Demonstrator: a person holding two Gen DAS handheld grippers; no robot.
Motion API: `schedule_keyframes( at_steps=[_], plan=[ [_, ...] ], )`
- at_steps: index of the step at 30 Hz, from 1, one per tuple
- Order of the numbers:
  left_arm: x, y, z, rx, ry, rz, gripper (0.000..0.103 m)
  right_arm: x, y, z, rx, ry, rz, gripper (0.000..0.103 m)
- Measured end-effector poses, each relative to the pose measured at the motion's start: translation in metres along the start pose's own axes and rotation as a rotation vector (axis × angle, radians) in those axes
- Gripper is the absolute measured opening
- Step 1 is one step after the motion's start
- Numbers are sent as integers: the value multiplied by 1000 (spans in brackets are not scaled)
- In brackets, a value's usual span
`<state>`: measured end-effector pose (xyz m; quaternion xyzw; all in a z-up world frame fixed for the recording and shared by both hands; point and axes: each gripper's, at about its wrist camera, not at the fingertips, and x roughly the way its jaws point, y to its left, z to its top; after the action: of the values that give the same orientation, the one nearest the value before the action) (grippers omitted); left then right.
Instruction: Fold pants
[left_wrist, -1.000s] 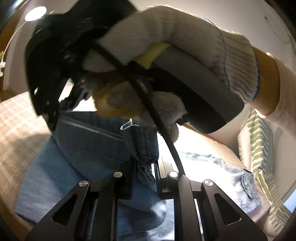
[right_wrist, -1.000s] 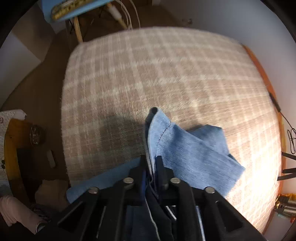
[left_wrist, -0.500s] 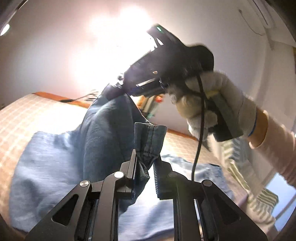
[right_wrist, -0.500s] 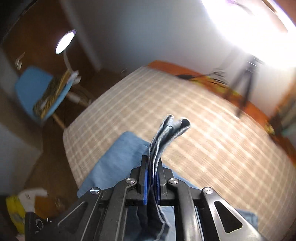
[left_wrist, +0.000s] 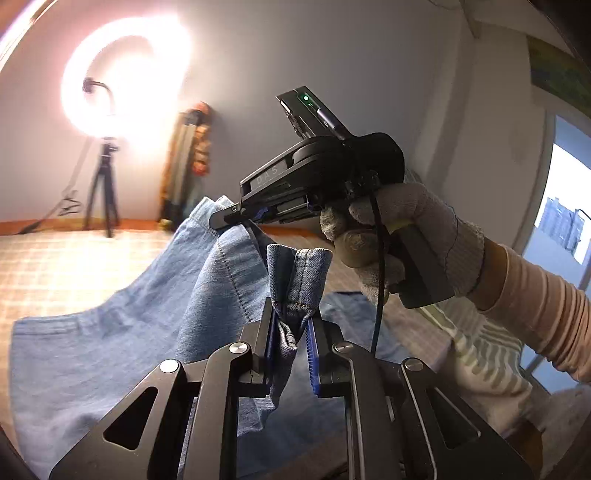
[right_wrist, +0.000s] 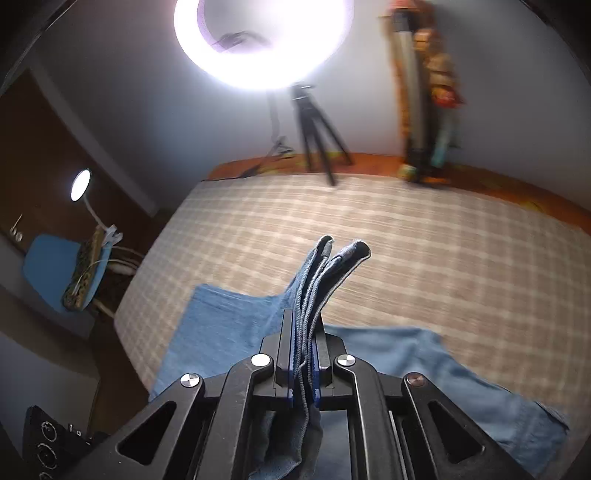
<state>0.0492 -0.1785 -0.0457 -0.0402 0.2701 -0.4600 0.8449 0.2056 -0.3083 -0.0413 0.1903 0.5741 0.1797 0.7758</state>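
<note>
Clamping bunched denim, the left gripper (left_wrist: 291, 332) holds the pants (left_wrist: 110, 332) above the bed (left_wrist: 55, 258). The right gripper (right_wrist: 304, 354) pinches stacked hem layers — jaws nearly together.

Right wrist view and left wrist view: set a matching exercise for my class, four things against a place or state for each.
Things:
1. pants
2. ring light
3. blue chair
4. right gripper

Places or states:
A. beside the bed's left edge
B. lit, on a tripod by the wall
C. shut on denim, in a gloved hand
D. partly lifted off the checked bed cover

Pairs: 1-D, 2-B, 3-A, 4-C
</note>
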Motion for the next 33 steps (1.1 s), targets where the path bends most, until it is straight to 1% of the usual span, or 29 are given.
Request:
schedule_keyframes(
  at_steps=[6, 10, 15, 18, 21, 23, 25, 26, 30, 33],
  plan=[
    [36, -36, 1, 52, 58, -89, 13, -32, -57, -24, 76, -32, -59, 4],
    [66, -65, 4, 92, 103, -153, 13, -54, -86, -40, 114, -55, -88, 4],
    [93, -95, 3, 140, 149, -227, 13, -81, -131, -67, 193, -80, -129, 4],
    [106, -113, -2, 172, 185, -266, 13, -91, -156, -85, 235, -84, -159, 4],
    [124, -124, -6, 200, 223, -295, 13, -97, -178, -101, 281, -88, -167, 4],
    [134, -127, -4, 215, 246, -306, 13, -98, -188, -109, 301, -90, -175, 4],
    [140, -125, 0, 205, 254, -314, 13, -98, -198, -117, 305, -96, -193, 4],
    [144, -123, 2, 196, 275, -327, 13, -97, -201, -120, 304, -96, -207, 4],
    [149, -119, 4, 168, 322, -352, 13, -87, -217, -127, 333, -91, -198, 4],
    [144, -116, 5, 155, 349, -373, 21, -81, -223, -130, 334, -82, -212, 4]
  ],
)
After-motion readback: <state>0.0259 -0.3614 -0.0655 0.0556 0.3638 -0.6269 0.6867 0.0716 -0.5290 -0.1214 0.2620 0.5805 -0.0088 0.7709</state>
